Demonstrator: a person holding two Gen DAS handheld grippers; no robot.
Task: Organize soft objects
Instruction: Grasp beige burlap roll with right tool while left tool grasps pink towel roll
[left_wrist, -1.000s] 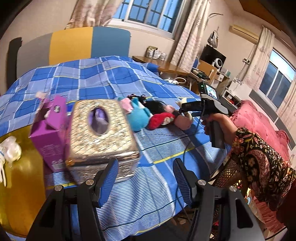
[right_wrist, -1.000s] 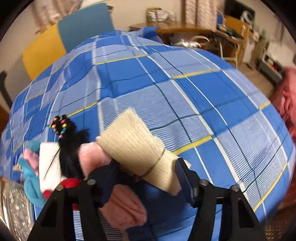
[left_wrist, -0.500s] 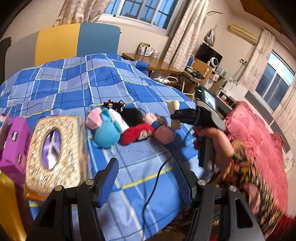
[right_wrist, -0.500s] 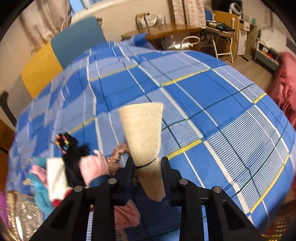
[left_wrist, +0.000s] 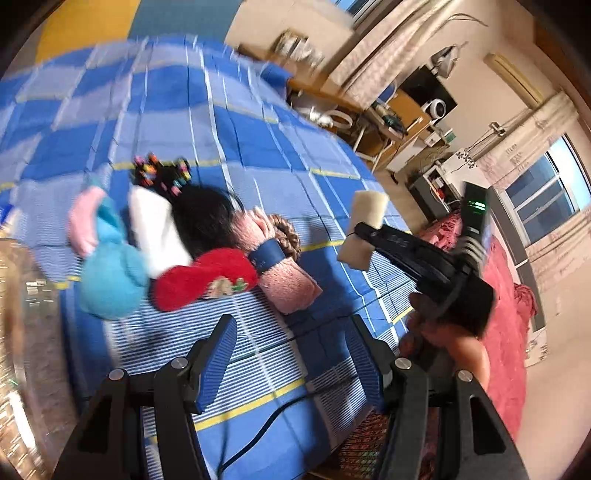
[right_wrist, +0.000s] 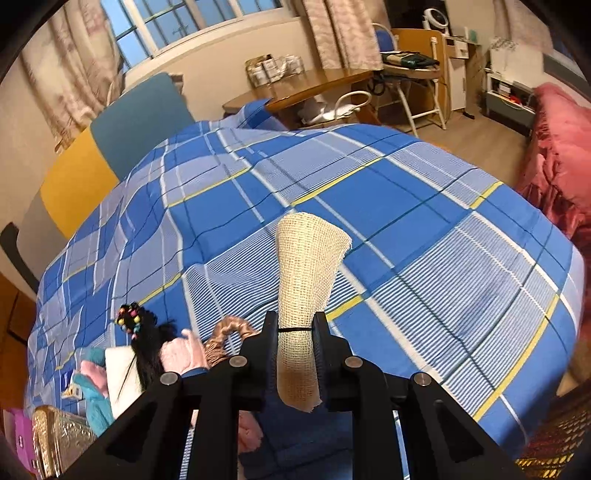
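Jaws of the right gripper (right_wrist: 295, 343) pinch a cream mesh roll (right_wrist: 304, 291) at its tied waist, having just closed in on it; the roll is squeezed narrow there and flares wide above the pads. In the left wrist view the same roll (left_wrist: 364, 230) hangs clear of the blue checked bedspread (left_wrist: 229, 110), lifted off the cloth and a little apart from the pile. The left gripper (left_wrist: 291, 365) has its jaws spread with nothing between them, poised low over the striped part of the spread, in front of the heap.

That heap lies just beyond: a pink fuzzy sock (left_wrist: 284, 273) with a blue cuff, a red plush piece (left_wrist: 203, 280), a teal soft toy (left_wrist: 110, 277), a white cloth (left_wrist: 155, 229), a black wig-like tuft with coloured beads (left_wrist: 199, 214) and a braided brown ring (left_wrist: 286, 236), all touching or overlapping. A gold tissue box (right_wrist: 59, 439) sits at the near left edge.

The likely trouble is the grip itself: the roll is soft and held only at its thin band, so it may slip through or tip over as it is carried. The cable (left_wrist: 266, 417) trailing across the bed could also snag the left gripper.
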